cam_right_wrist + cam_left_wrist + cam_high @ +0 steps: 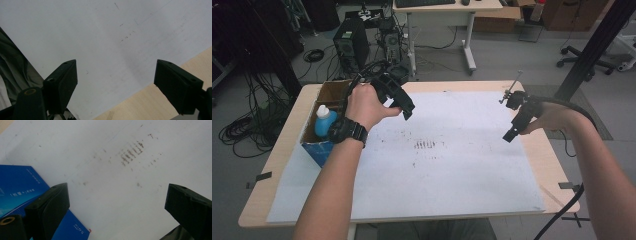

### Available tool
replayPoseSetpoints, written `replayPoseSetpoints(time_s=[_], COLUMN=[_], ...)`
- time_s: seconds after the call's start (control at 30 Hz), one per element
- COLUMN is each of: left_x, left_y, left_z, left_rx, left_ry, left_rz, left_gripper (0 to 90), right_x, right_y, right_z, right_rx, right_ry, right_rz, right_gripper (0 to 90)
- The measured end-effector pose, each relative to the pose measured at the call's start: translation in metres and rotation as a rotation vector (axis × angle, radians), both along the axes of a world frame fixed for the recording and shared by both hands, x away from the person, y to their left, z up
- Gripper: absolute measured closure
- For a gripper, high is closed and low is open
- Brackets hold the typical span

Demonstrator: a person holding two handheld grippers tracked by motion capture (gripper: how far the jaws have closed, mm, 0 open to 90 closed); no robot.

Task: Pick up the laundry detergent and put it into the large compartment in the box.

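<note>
High view: the left gripper [404, 107] hovers released just right of a blue box [319, 150] holding a bottle [325, 121], likely poised to work with it; the right gripper [510, 134] waits well apart over the white sheet [452, 165] on the bench [282, 150]

Left gripper view: jaws wide, nothing between; box [17, 187] beside the left jaw

Right gripper view: jaws spread, empty, above the sheet's edge

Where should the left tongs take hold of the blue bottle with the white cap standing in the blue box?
Probably at the white cap of the blue plastic bottle, coming from above: it stands upright, and the blue cardboard box walls cover its sides.
</note>
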State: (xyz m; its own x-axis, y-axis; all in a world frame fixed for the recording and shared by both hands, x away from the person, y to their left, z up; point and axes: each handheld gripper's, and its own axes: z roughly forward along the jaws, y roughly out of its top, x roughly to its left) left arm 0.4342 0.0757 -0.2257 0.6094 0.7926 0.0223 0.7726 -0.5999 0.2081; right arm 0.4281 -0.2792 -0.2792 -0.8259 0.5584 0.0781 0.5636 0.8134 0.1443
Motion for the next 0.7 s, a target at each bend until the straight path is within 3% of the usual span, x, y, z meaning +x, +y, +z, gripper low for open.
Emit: replayPoseSetpoints(time_s=[0.6, 0.7], left_x=[-0.001, -0.002], left_y=[-0.009, -0.01], left_z=[-0.028, -0.03], left_rx=[-0.001, -0.019], left_ry=[0.027, 0.03], left_rz=[-0.013, -0.012], left_gripper=[5.0, 4.9], right_x=[-0.002, -0.003], right_y=[-0.002, -0.003], right_z=[-0.002, -0.002], right_rx=[-0.001, -0.001], right_ry=[0.002, 0.004], right_rz=[-0.011, -0.015], right_gripper=[18.8, 18.8])
